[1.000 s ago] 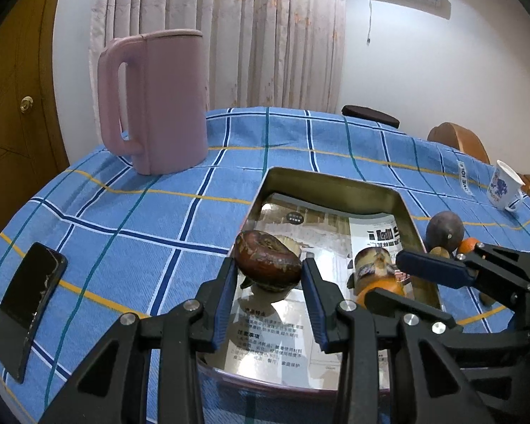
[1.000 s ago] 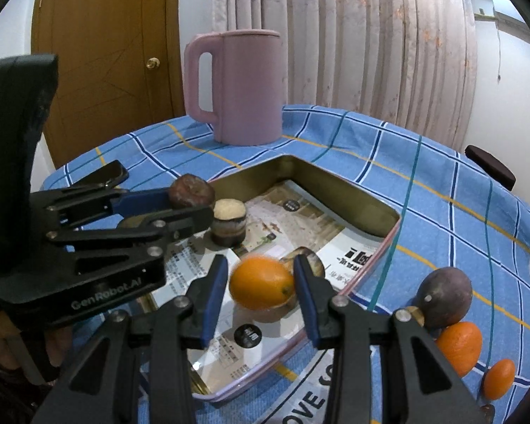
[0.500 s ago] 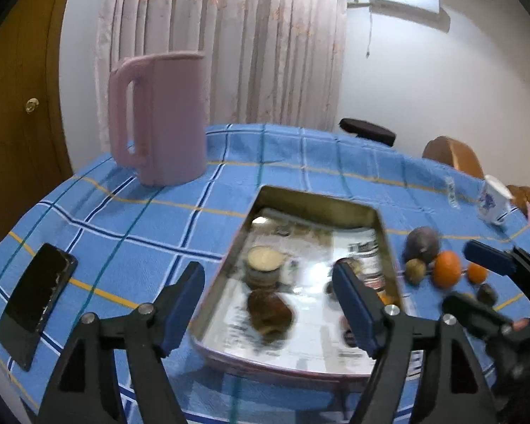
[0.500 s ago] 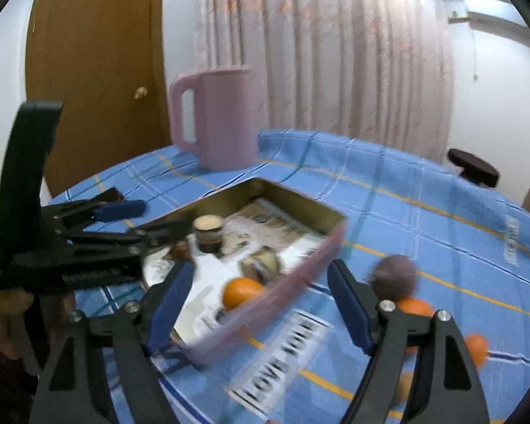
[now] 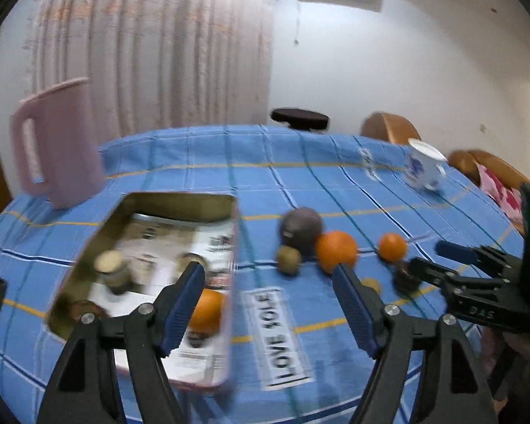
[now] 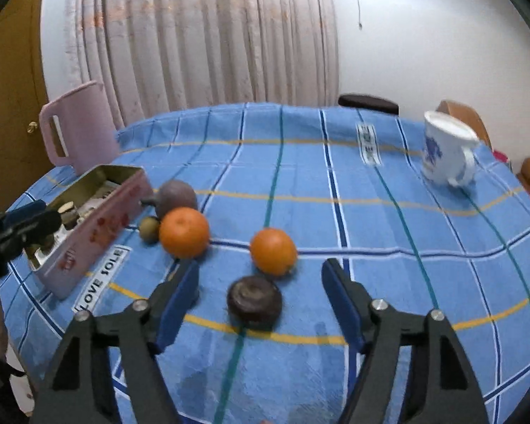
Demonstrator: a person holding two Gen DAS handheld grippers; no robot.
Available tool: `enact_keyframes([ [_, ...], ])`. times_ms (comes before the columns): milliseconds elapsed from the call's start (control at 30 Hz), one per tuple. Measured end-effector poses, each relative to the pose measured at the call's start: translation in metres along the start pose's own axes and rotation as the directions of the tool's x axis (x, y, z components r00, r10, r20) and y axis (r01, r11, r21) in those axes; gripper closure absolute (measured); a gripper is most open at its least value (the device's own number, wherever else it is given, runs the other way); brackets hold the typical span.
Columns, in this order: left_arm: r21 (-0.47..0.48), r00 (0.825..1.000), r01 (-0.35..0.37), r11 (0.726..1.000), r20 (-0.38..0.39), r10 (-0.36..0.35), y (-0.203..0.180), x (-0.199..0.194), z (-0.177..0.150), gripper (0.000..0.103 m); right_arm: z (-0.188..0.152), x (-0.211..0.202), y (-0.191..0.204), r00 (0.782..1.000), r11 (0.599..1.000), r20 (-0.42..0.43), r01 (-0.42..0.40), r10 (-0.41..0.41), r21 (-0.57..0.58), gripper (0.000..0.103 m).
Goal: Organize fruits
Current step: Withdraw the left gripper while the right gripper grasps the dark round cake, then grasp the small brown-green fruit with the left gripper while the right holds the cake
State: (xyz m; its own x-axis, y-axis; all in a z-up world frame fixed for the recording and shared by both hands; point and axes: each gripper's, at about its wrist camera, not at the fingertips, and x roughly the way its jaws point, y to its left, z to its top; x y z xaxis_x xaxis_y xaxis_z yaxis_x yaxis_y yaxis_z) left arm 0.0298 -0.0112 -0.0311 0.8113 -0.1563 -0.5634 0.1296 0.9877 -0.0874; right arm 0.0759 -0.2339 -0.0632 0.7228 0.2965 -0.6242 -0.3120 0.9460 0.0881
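Note:
A metal tray (image 5: 143,198) lined with printed paper holds an orange (image 5: 206,309) and several brown fruits. On the blue cloth to its right lie a purple round fruit (image 5: 300,228), a small green-brown fruit (image 5: 288,259), a large orange (image 5: 336,251), a small orange (image 5: 392,246) and a dark flat fruit (image 5: 405,279). My left gripper (image 5: 268,300) is open and empty above the tray's right edge. My right gripper (image 6: 259,296) is open, with the dark flat fruit (image 6: 254,302) between its fingers on the cloth, the oranges (image 6: 272,251) just beyond.
A pink jug (image 5: 54,148) stands behind the tray. A white and blue cup (image 6: 447,152) stands at the far right. The tray (image 6: 88,219) is left of the right gripper. Chairs stand beyond the round table's far edge.
Both grippers opened and let go of their fruits into the tray, then swung right. The right gripper now hovers over the loose fruits on the cloth.

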Motion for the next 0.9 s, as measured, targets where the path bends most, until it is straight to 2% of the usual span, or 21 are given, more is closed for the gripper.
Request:
enact_keyframes([
  [133, 0.024, 0.999, 0.011, 1.000, -0.040, -0.010, -0.014, 0.017, -0.002, 0.027, -0.003, 0.009, -0.001, 0.998, 1.000, -0.050, -0.025, 0.024, -0.004, 0.034],
  [233, 0.032, 0.998, 0.031, 0.999, -0.056, -0.029, -0.021, 0.022, -0.004, 0.027, -0.005, 0.022, -0.001, 0.992, 0.998, -0.107, -0.062, 0.062, 0.004, 0.047],
  [300, 0.043, 0.997, 0.043, 0.998, -0.063, -0.040, -0.027, 0.024, -0.004, 0.027, -0.007, 0.027, 0.000, 0.989, 0.998, -0.132, -0.069, 0.069, 0.008, 0.050],
  [367, 0.056, 0.996, 0.057, 0.997, -0.069, -0.053, -0.032, 0.025, -0.004, 0.027, -0.009, 0.032, 0.000, 0.983, 0.996, -0.159, -0.086, 0.086, 0.006, 0.061],
  [700, 0.149, 0.989, 0.105, 0.983, -0.114, -0.089, -0.062, 0.043, -0.004, 0.028, -0.013, 0.020, -0.018, 0.993, 0.992, -0.089, -0.071, 0.080, 0.102, 0.062],
  [800, 0.163, 0.985, 0.118, 0.979, -0.146, -0.095, -0.067, 0.052, -0.005, 0.045, -0.013, 0.015, -0.024, 0.996, 0.990, -0.064, -0.047, 0.056, 0.134, 0.062],
  [900, 0.140, 0.977, 0.147, 0.979, -0.176, -0.122, -0.068, 0.059, -0.006, 0.046, -0.012, 0.012, -0.033, 0.998, 0.983, -0.058, -0.013, 0.024, 0.181, 0.062],
])
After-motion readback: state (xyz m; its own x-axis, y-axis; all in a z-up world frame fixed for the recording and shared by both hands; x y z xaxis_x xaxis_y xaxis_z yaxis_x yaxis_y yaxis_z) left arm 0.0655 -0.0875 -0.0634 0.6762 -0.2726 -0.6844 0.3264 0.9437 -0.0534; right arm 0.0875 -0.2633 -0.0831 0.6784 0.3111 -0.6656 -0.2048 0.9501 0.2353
